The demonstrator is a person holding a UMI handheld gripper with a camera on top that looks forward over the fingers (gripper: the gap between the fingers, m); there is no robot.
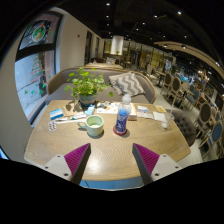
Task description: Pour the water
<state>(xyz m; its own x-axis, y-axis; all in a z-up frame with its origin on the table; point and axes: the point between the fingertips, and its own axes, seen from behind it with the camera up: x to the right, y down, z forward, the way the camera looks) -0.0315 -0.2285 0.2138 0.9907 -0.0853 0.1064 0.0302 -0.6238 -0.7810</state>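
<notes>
The gripper [110, 158] hovers above a wooden worktop [60, 145], jaws released and empty. Beyond them a blue bottle [122, 120] stands just beside a green cup [94, 125]. This looks like the approach: next, reach forward and grasp the bottle.

Mug [94, 125] left of bottle [122, 120]

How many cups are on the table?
1. The green cup stands on the wooden table, beyond the open jaws of the gripper, left of the blue bottle and in front of the plant. Others may hide behind the plant.
</notes>
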